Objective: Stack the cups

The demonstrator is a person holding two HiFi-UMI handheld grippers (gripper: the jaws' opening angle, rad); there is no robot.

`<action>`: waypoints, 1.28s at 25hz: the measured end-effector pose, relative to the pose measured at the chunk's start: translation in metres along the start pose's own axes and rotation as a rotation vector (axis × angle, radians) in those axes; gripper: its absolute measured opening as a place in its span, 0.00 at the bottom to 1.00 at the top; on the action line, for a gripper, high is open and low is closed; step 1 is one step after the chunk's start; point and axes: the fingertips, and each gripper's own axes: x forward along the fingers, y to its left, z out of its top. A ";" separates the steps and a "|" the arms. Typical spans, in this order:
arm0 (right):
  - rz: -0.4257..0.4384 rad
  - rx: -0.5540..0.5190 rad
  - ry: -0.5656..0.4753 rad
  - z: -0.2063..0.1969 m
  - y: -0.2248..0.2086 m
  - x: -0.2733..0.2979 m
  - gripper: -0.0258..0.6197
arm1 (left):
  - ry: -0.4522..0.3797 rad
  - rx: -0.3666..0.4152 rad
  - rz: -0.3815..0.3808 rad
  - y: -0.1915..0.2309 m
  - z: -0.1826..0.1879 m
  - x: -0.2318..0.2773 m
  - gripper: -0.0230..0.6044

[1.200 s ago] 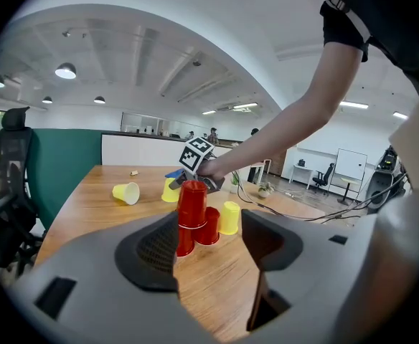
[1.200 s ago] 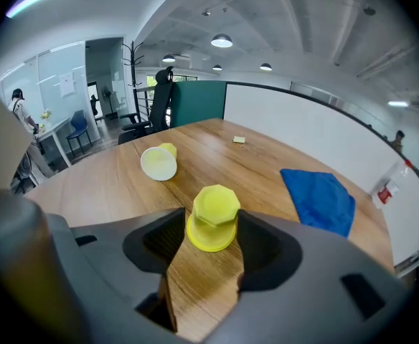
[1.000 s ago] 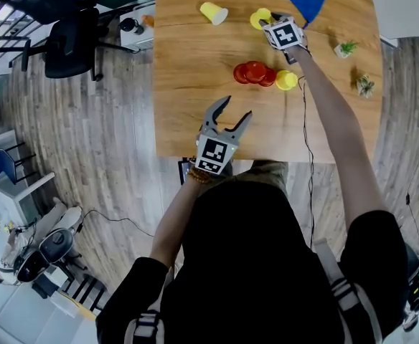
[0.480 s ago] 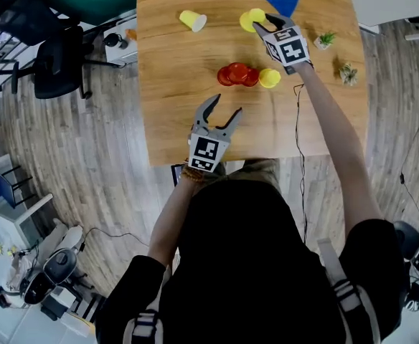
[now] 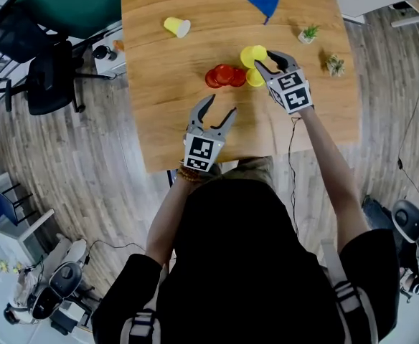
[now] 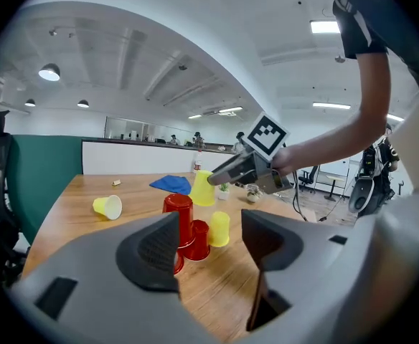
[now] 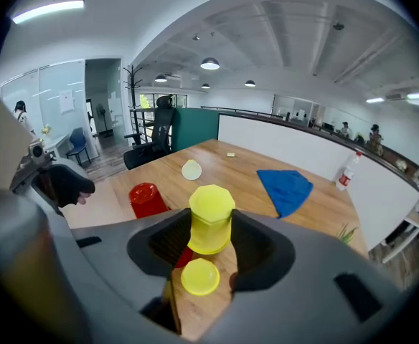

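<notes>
The right hand-held gripper (image 5: 264,59) has its jaws closed partway on an upside-down yellow cup (image 7: 210,224), carried clear of the table (image 5: 166,120) just to the right of the red cups (image 5: 224,76). Straight below it, touching the right side of the red cups, a second yellow cup (image 7: 199,276) stands upside down. That looks like the 1 it is meant to go over.

From where I stand, the job now is lining up. The carried cup's open mouth should sit square over the base of the cup beneath, and the carried cup looks tilted, so I would level it first. Then bring it straight down, slowly, until it seats. Only then should the jaws let go; letting go early could send it rolling.

The red cups are so close that a sideways drift could knock them.

The left hand-held gripper (image 5: 220,104) hangs in front of the red cups, on the person's side, jaws wide and empty. It could steady the lower cup if it slides. 1 more yellow cup (image 5: 176,26) lies tipped over, well beyond and left of the red cups.
</notes>
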 end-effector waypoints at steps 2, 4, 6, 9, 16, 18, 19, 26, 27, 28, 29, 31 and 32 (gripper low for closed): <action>0.001 -0.008 0.015 -0.010 0.011 -0.005 0.33 | -0.001 0.003 -0.002 0.000 0.000 0.001 0.48; 0.003 -0.020 0.029 -0.017 0.021 -0.009 0.33 | -0.002 0.004 -0.004 0.000 0.000 0.002 0.48; 0.003 -0.030 0.039 -0.022 0.028 -0.011 0.33 | -0.003 0.005 -0.006 -0.001 0.000 0.002 0.48; -0.001 -0.033 0.054 -0.029 0.034 -0.013 0.33 | -0.004 0.007 -0.009 -0.001 0.000 0.004 0.48; 0.000 -0.022 0.074 -0.042 0.037 -0.009 0.33 | -0.010 0.005 -0.007 -0.001 0.002 0.005 0.48; -0.006 -0.021 0.070 -0.047 0.035 -0.010 0.34 | -0.011 0.001 -0.006 -0.001 0.001 0.006 0.48; -0.012 -0.023 0.066 -0.049 0.035 -0.009 0.34 | -0.010 0.001 -0.004 -0.001 0.001 0.005 0.48; -0.044 -0.009 -0.004 -0.043 0.028 -0.023 0.52 | -0.032 -0.012 0.034 0.020 0.002 0.008 0.48; -0.049 -0.002 -0.007 -0.042 0.028 -0.025 0.52 | -0.034 -0.012 0.052 0.032 0.002 0.006 0.48; -0.056 0.003 -0.009 -0.041 0.030 -0.028 0.52 | -0.036 -0.014 0.074 0.046 0.002 0.003 0.48; -0.063 0.008 -0.009 -0.041 0.031 -0.031 0.52 | -0.038 -0.017 0.101 0.061 0.003 0.001 0.48; -0.079 0.031 -0.003 -0.046 0.030 -0.039 0.52 | -0.041 -0.026 0.166 0.092 0.005 -0.002 0.48; -0.088 0.049 0.002 -0.050 0.028 -0.043 0.52 | -0.040 -0.030 0.203 0.107 0.005 -0.001 0.48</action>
